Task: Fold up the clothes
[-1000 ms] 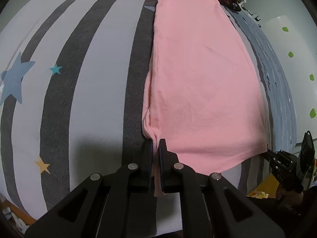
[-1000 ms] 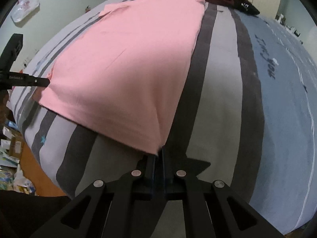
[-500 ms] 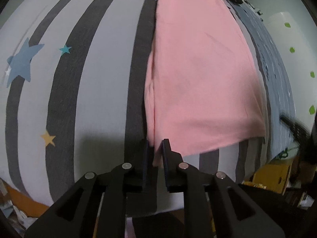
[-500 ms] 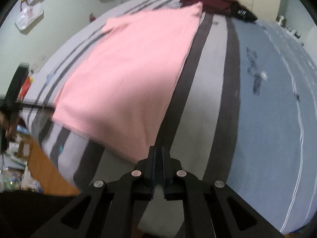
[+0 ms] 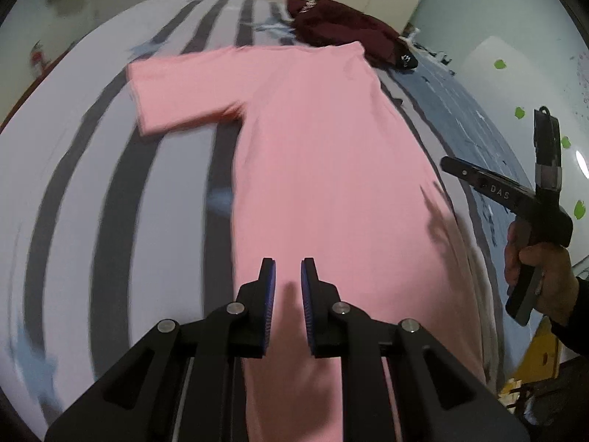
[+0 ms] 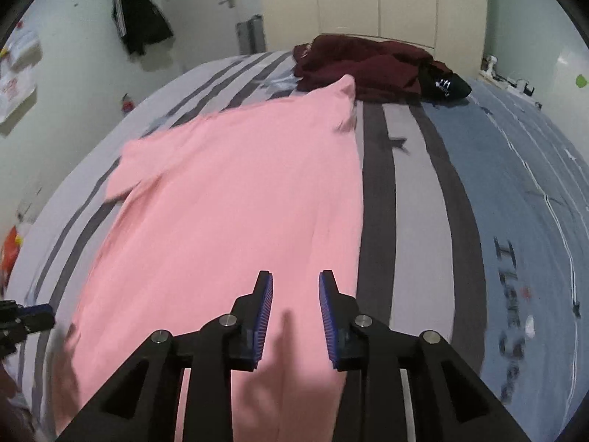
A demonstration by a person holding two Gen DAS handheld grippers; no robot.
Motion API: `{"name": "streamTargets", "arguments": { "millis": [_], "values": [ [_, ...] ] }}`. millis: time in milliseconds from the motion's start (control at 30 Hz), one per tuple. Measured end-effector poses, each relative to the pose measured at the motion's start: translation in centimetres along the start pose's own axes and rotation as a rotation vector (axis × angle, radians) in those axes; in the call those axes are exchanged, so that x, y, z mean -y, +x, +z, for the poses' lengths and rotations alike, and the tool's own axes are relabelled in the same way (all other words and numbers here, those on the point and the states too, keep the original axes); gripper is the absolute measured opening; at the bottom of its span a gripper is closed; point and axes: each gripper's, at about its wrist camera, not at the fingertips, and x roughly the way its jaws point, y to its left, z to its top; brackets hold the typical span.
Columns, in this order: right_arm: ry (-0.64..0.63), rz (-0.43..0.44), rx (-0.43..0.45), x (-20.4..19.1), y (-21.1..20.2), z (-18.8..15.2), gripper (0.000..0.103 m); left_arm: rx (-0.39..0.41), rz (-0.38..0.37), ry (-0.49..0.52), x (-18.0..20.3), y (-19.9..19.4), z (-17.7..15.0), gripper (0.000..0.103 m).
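Observation:
A pink shirt (image 5: 324, 169) lies flat on the striped bed cover (image 5: 73, 184), one short sleeve (image 5: 176, 92) stretched out to the left. My left gripper (image 5: 288, 263) hovers over the shirt's near end, its jaws slightly apart with nothing between them. In the right wrist view the same pink shirt (image 6: 228, 199) runs away from my right gripper (image 6: 296, 276), whose jaws are opening and hold nothing. A person's hand (image 5: 533, 269) carries the right gripper (image 5: 508, 195) at the shirt's right edge. The left gripper (image 6: 29, 318) peeks in at the far left.
A heap of maroon clothes (image 6: 368, 62) and a black cap (image 6: 445, 86) lie at the bed's far end. The cover's blue part (image 6: 515, 184) lies right of the shirt. Cream wardrobe doors (image 6: 375, 0) stand behind, and a black jacket (image 6: 141, 25) hangs on the wall.
Both grippers have let go of the shirt's near hem corners and lifted away from the bed. Their jaws have parted, and the whole shirt with its sleeve has come into view.

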Motion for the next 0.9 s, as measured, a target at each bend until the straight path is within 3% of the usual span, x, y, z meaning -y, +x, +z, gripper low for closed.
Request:
{"name": "streamTargets", "arguments": {
  "millis": [100,167,267,333,400,467,633,767,900],
  "values": [
    [0.031,0.017,-0.008,0.8,2.5,1.5,0.025,-0.026,0.053,0.024,1.4,0.0,2.2,0.012],
    [0.031,0.026,-0.041,1.5,4.6,1.8,0.032,-0.075,0.130,-0.023,-0.2,2.0,2.5,0.012],
    [0.030,0.060,-0.142,3.4,7.9,1.2,0.032,-0.086,0.199,-0.089,-1.4,1.4,2.4,0.009],
    [0.007,0.107,-0.162,4.5,8.1,1.3,0.029,-0.095,0.268,-0.123,-1.4,0.7,2.9,0.009],
    [0.004,0.152,-0.164,5.6,7.4,2.0,0.032,-0.052,0.268,-0.162,-1.0,-0.2,4.5,0.009],
    [0.028,0.181,-0.145,6.8,6.5,3.2,0.032,0.009,0.238,-0.132,0.2,-0.2,7.3,0.010],
    [0.054,0.158,-0.060,8.3,8.7,9.2,0.043,0.081,0.160,-0.007,2.1,5.9,17.0,0.011],
    [0.031,0.078,-0.010,8.3,13.2,15.5,0.043,0.070,0.162,0.066,0.5,11.7,23.7,0.011],
    [0.058,0.017,0.014,8.8,17.5,21.0,0.043,-0.011,0.224,0.079,-2.8,15.6,25.5,0.011]
  ]
}}
